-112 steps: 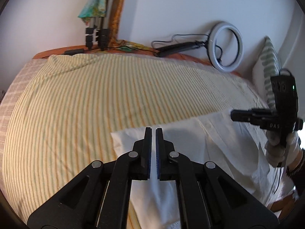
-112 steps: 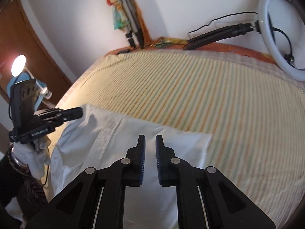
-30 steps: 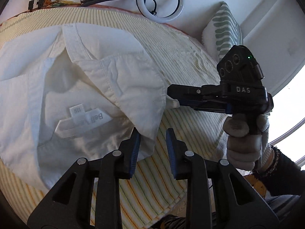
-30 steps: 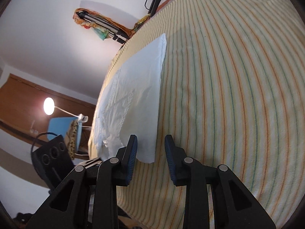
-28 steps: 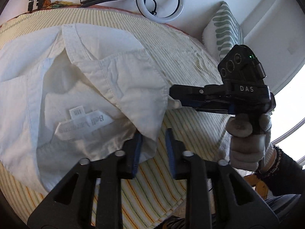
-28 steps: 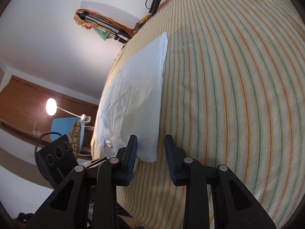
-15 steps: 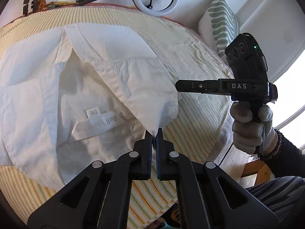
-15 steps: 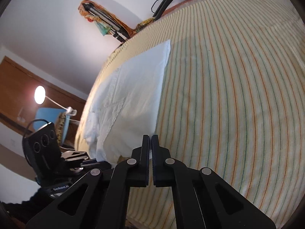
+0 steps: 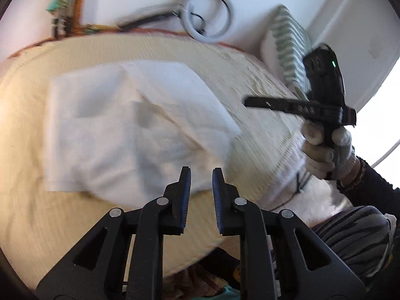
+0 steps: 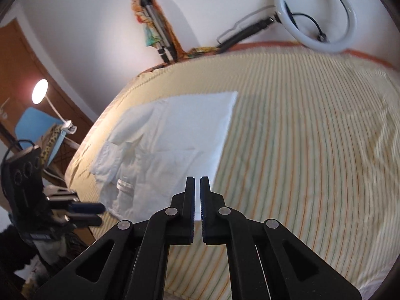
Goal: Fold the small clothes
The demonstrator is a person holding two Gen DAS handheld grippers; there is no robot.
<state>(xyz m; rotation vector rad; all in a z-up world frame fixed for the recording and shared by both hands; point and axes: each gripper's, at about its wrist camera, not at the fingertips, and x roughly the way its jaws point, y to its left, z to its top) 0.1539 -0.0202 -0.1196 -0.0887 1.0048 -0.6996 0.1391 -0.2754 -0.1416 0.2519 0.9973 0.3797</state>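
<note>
Now that the left gripper (image 9: 201, 175) has let go of the collar flap it pinched half a second ago, its jaws stand a clear gap apart with nothing between them, just short of the near hem of the white shirt (image 9: 130, 135). We read that as one fold laid down: the flap that stood up a moment back now lies over the shirt's body, though blur hides how neatly.

The right gripper (image 10: 197, 197) shows only a narrow slit between its jaws. It hangs over the shirt's near right corner, and we cannot tell whether any cloth is caught in the slit. In the left wrist view the right gripper is raised well off to the right of the shirt, which suggests it has released too.

The shirt itself lies flat as a rough rectangle on the striped bedspread (image 10: 312, 150), close to the bed's near edge. Its near hem sits just inside that edge, so there is little slack on our side.

To the right of the shirt and beyond it, the bedspread runs bare as far as the ring light (image 10: 315, 15) and tripod (image 10: 160, 37) at the wall, giving us plenty of room for the next fold.
</note>
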